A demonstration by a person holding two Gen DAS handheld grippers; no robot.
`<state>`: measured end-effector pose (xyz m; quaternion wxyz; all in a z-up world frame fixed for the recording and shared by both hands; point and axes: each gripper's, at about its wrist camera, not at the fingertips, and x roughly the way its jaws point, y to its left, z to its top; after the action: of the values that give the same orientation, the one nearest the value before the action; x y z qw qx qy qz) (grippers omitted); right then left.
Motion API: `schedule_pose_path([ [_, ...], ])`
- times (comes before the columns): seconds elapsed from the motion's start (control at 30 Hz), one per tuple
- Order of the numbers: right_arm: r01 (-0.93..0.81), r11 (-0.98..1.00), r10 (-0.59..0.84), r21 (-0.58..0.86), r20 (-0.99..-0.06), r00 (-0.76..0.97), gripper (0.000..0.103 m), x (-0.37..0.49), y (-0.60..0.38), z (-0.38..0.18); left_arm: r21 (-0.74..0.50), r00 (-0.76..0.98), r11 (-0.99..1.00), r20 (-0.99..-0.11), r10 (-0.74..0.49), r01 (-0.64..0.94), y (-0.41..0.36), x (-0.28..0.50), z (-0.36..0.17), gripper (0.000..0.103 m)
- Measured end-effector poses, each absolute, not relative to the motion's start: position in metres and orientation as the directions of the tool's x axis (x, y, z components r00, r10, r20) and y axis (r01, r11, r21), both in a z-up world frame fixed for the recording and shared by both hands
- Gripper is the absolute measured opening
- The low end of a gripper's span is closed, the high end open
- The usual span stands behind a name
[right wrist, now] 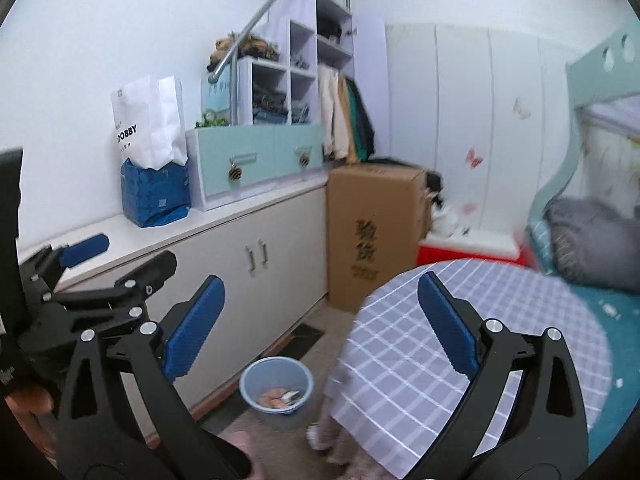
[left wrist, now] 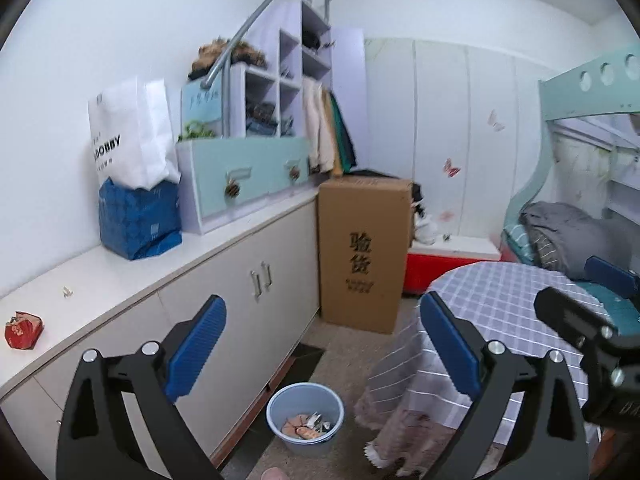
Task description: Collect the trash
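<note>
Above the round plastic bin (left wrist: 305, 420) of crumpled wrappers (left wrist: 307, 426), left gripper (left wrist: 322, 354) and right gripper (right wrist: 320, 330) gape wide, ribbed blue pads (left wrist: 196, 344) empty.

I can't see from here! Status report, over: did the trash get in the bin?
Both grippers, left gripper and right gripper, open, empty. Wrappers in blue bin. Red crumpled piece on counter. Path clear.

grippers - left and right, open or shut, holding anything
left gripper: open, nothing between the blue pads.
right gripper: open, nothing held.
</note>
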<state>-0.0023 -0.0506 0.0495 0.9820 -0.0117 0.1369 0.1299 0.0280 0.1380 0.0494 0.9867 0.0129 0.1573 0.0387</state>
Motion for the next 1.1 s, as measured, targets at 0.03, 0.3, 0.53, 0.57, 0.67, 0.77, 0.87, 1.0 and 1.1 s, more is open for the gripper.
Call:
schedule_pose_path([
  [0.03,-0.243,0.97,0.236,0.004,-0.26,0.936,0.095,-0.01,-0.055,0.05,0.045,0.953,0.997,-0.297,0.067,-0.056,0.129,0.015,0.053,0.096],
  [0.3,-0.136,0.99,0.143,0.048,-0.201,0.969,0.096,-0.069,-0.099,0.047,0.035,0.969,0.999,-0.246,0.003,0.006,0.094,-0.041,0.063,0.097],
  [0.53,-0.086,0.995,0.095,0.058,-0.173,0.98,0.097,-0.1,-0.115,0.042,-0.011,0.969,0.999,-0.243,-0.037,0.035,0.084,-0.064,0.06,0.098],
  [0.57,-0.087,0.994,0.097,0.064,-0.173,0.98,0.097,-0.103,-0.117,0.041,-0.018,0.969,0.999,-0.242,-0.048,0.045,0.083,-0.066,0.059,0.098],
  [0.67,-0.084,0.994,0.096,0.075,-0.176,0.98,0.097,-0.109,-0.122,0.038,-0.008,0.969,0.999,-0.241,-0.053,0.053,0.08,-0.069,0.058,0.098],
  [0.77,-0.074,0.995,0.086,0.072,-0.176,0.981,0.097,-0.113,-0.123,0.035,0.012,0.968,0.998,-0.246,-0.055,0.059,0.076,-0.071,0.056,0.098],
  [0.87,-0.071,0.994,0.086,0.085,-0.186,0.979,0.097,-0.114,-0.125,0.033,0.025,0.97,0.998,-0.238,-0.054,0.061,0.074,-0.077,0.055,0.098],
  [1.0,-0.068,0.994,0.082,0.082,-0.189,0.979,0.097,-0.117,-0.124,0.03,0.026,0.971,0.997,-0.231,-0.059,0.066,0.074,-0.08,0.054,0.098],
  [1.1,-0.064,0.995,0.078,0.075,-0.196,0.978,0.097,-0.116,-0.123,0.028,0.032,0.972,0.997,-0.226,-0.066,0.075,0.071,-0.081,0.053,0.098],
])
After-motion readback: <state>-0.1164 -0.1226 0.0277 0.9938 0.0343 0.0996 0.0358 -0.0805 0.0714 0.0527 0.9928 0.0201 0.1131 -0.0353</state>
